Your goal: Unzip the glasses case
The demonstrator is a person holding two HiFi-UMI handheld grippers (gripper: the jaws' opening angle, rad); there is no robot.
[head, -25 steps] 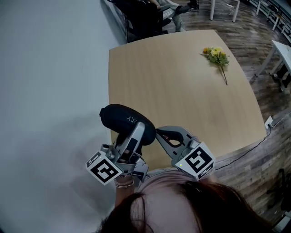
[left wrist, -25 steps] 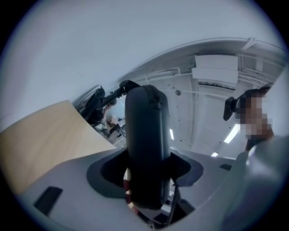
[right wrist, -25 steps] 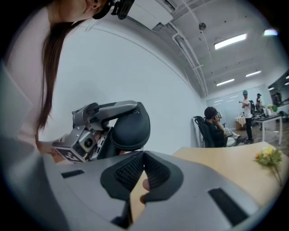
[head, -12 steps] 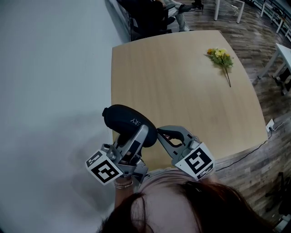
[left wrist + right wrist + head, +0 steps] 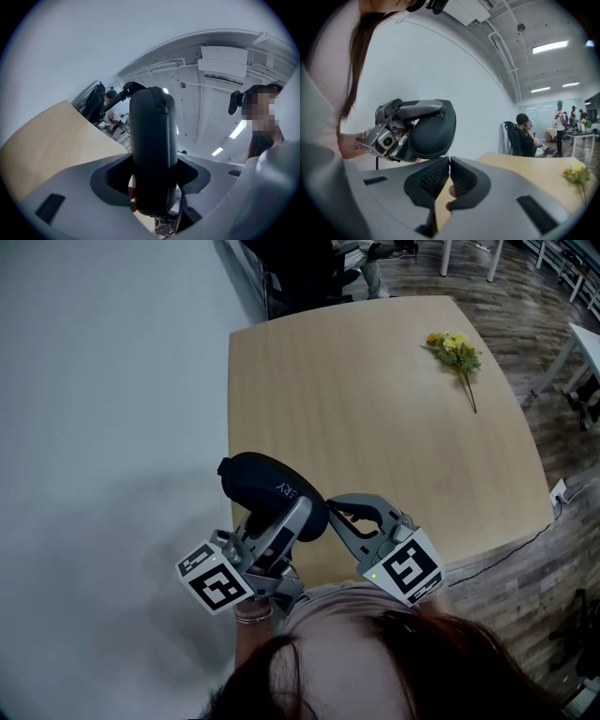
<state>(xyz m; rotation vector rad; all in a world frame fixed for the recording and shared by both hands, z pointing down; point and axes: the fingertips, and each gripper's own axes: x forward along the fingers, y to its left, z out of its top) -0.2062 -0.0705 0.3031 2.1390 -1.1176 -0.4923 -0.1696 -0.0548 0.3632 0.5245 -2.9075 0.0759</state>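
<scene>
A black oval glasses case [image 5: 272,488] hangs in the air over the table's near left corner. My left gripper [image 5: 286,517] is shut on it, one jaw on each flat side; in the left gripper view the case [image 5: 152,154] stands on edge between the jaws. My right gripper [image 5: 328,512] is shut, its tips at the case's right end. In the right gripper view the closed tips [image 5: 449,159] meet just under the case's [image 5: 433,129] rim. Whether a zip pull is pinched between them does not show.
The light wooden table [image 5: 375,409] carries a small bunch of yellow flowers [image 5: 453,354] at its far right. A dark office chair [image 5: 300,268] with a seated person stands past the far edge. A pale wall runs along the left.
The case and both grippers keep the same pose; only the head view has shifted slightly.
</scene>
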